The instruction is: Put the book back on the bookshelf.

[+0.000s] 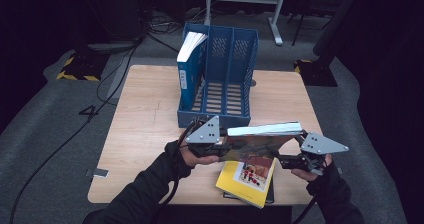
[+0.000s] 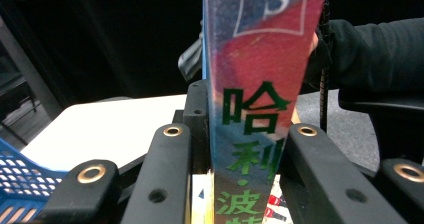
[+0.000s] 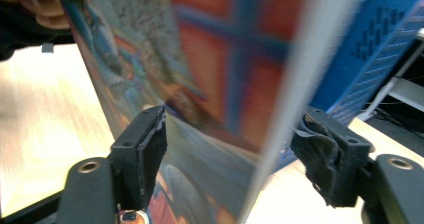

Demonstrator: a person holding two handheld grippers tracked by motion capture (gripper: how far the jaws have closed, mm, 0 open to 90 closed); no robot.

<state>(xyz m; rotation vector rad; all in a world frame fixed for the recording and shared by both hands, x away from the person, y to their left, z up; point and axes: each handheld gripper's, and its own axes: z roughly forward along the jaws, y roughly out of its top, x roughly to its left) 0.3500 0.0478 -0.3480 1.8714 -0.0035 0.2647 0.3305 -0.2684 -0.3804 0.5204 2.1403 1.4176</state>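
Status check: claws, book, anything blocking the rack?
Left claw clamped on book spine. Right claw open around its far end. Blue rack ahead, middle slots free.

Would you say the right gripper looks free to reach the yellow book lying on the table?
Probably not yet: the right gripper has its open jaws around the held book, which hangs directly over the yellow book.

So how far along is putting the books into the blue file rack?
One book already stands in the blue rack, in its left slot. A second book is in the air, clamped by the left gripper, the right gripper open around it. A yellow book remains on the table.
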